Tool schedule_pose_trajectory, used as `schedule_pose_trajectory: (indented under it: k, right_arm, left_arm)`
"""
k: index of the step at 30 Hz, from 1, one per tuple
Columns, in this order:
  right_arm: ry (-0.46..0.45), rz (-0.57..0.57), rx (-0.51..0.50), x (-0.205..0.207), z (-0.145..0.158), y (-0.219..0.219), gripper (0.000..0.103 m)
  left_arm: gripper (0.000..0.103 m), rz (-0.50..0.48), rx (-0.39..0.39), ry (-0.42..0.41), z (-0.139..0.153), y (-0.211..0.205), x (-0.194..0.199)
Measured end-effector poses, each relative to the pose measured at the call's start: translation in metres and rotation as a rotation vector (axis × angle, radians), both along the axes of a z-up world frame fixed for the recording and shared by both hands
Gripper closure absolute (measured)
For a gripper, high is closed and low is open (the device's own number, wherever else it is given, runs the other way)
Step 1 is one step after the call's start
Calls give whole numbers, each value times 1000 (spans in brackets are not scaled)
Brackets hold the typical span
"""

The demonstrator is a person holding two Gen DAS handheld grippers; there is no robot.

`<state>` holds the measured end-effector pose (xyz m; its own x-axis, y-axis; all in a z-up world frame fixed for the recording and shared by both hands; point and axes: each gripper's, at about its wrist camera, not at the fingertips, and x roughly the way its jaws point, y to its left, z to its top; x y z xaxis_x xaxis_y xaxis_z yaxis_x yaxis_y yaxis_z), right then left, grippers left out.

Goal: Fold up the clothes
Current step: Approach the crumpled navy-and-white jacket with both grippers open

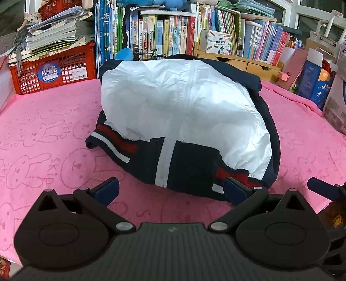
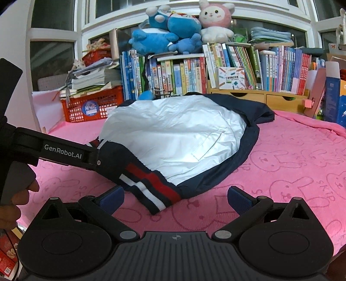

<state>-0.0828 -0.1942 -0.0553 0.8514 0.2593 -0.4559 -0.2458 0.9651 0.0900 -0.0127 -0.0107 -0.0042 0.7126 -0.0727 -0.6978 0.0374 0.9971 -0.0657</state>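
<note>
Jacket first: it lies in a bundled heap on the pink towel, navy outside with its white lining turned up on top and a red-and-white striped hem along the near edge. I take the jacket as my landmark for everything else.

My left gripper sits just in front of the jacket's near hem, jaws spread as wide as they go — nothing is between them, though the right-hand blue pad is right against the striped hem, and I cannot tell whether it actually touches. My right gripper is also fully spread and holds nothing; the striped corner of the hem lies between its fingers without either pad pressing on it. In the right wrist view the left tool's black arm reaches in from the left toward the jacket's hem, with a hand gripping its handle.

Behind the jacket stands a row of books, with blue plush toys and a pink rabbit toy on top. Behind it to the left is a red crate stacked with papers, and to the right a wooden drawer unit.
</note>
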Motion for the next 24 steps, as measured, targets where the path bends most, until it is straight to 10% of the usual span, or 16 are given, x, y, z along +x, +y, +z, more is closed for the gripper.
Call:
schedule_pose_trajectory:
  k: [24]
  right_arm:
    - [30, 10, -148, 22, -19, 29, 0]
  left_arm:
    - [0, 47, -17, -9, -8, 45, 1]
